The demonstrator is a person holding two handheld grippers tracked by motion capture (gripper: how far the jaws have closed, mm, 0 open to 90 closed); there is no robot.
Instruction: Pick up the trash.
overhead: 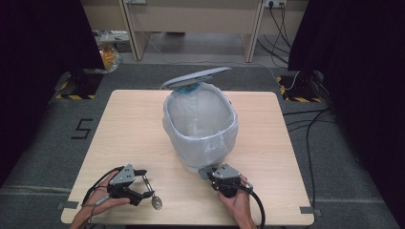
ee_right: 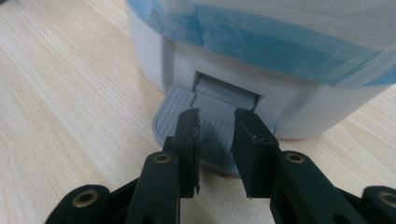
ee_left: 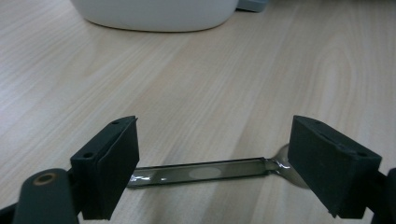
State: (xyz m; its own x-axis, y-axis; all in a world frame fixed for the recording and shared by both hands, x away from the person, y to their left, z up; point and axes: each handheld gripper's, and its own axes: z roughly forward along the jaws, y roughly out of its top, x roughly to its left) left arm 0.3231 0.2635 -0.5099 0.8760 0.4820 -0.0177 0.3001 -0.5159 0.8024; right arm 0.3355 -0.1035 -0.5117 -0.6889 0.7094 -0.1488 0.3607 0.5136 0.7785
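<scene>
Flat metal spoon point(ee_left: 205, 170) on the pale wooden table point(overhead: 133, 138), long axis crosswise between the released, wide-apart jaws of the left gripper point(ee_left: 212, 158), bowl toward its right jaw, neither pad touching. Right gripper point(ee_right: 215, 140), jaws drawn close, presses the grey ribbed pedal point(ee_right: 175, 112) of the white bag-lined bin point(overhead: 200, 124), lid raised

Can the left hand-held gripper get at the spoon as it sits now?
Probably yes. The left hand-held gripper has its jaws open, straddling the spoon, which lies flat on the table with nothing over it. The flat handle may be hard to pinch.
</scene>
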